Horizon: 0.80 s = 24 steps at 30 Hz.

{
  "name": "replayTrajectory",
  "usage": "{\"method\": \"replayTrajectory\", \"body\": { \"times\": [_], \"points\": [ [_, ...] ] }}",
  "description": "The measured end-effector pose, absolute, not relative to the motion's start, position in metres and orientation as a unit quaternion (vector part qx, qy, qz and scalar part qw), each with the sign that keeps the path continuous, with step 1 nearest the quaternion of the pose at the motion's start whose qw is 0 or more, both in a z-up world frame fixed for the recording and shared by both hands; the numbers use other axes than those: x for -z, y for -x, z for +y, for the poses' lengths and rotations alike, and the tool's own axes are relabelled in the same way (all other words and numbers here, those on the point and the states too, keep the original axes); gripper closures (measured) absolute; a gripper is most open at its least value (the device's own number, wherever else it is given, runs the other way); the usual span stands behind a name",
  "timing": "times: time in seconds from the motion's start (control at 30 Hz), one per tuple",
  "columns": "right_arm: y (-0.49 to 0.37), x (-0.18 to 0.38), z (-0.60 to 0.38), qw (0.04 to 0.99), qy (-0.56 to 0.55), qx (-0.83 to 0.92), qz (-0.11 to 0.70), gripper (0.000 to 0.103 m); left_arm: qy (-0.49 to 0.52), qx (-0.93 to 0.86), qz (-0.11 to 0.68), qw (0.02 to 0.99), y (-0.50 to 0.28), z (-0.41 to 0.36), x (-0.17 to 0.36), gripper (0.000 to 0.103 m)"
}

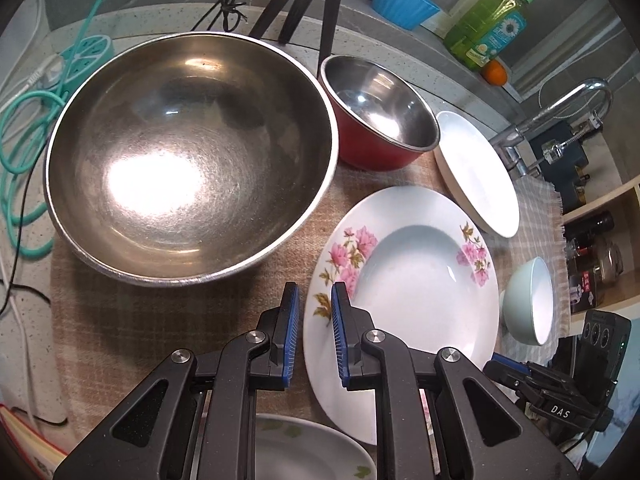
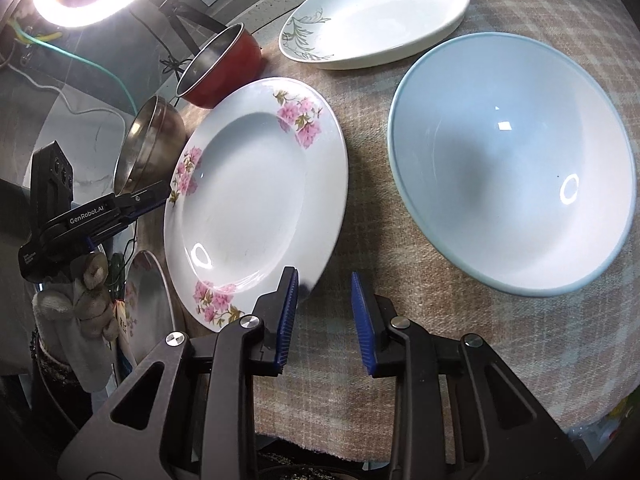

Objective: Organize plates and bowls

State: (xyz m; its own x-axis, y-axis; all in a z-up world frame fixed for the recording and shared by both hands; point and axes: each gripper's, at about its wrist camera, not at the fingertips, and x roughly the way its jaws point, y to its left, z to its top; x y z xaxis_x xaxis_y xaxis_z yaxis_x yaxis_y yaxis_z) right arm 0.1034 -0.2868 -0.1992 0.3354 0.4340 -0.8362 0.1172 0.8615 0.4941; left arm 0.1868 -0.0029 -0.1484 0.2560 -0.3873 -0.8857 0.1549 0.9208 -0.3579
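Observation:
A white flowered plate [image 1: 404,280] lies on the checked cloth [image 2: 360,240]. My left gripper [image 1: 316,288] is shut on its near rim, and in the right wrist view the left gripper [image 2: 160,196] pinches the plate's left edge. My right gripper [image 2: 324,276] stands at the opposite rim of the flowered plate [image 2: 248,192]. One pad is over the rim and the other is off it above the cloth, so it does not clamp. A large steel bowl [image 1: 188,160], a red bowl [image 1: 380,108], a white plate [image 1: 476,176] and a pale blue bowl [image 2: 516,168] stand around.
A leaf-patterned plate [image 2: 376,16] sits behind the blue bowl. Another plate [image 1: 304,448] lies under my left gripper. A tripod [image 1: 304,0], soap bottle [image 1: 492,24], faucet [image 1: 560,108] and teal cable [image 1: 24,152] ring the counter. A gloved hand [image 2: 80,304] holds the left gripper.

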Motion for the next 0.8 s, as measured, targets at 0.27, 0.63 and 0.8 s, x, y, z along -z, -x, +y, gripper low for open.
{"method": "replayTrajectory", "body": {
  "times": [0.27, 0.63, 0.8],
  "points": [
    [-0.108, 0.2, -0.282, 0.78, -0.243, -0.106, 0.567, 0.079, 0.102, 0.18, 0.594, 0.778, -0.193, -0.007, 0.154, 0.088],
    [-0.108, 0.199, -0.28, 0.778, -0.232, -0.108, 0.574, 0.082, 0.075, 0.187, 0.593, 0.78, -0.192, -0.015, 0.152, 0.088],
    [-0.104, 0.197, -0.284, 0.776, -0.228, -0.107, 0.579, 0.082, 0.068, 0.192, 0.595, 0.778, -0.189, -0.022, 0.151, 0.088]
  ]
}}
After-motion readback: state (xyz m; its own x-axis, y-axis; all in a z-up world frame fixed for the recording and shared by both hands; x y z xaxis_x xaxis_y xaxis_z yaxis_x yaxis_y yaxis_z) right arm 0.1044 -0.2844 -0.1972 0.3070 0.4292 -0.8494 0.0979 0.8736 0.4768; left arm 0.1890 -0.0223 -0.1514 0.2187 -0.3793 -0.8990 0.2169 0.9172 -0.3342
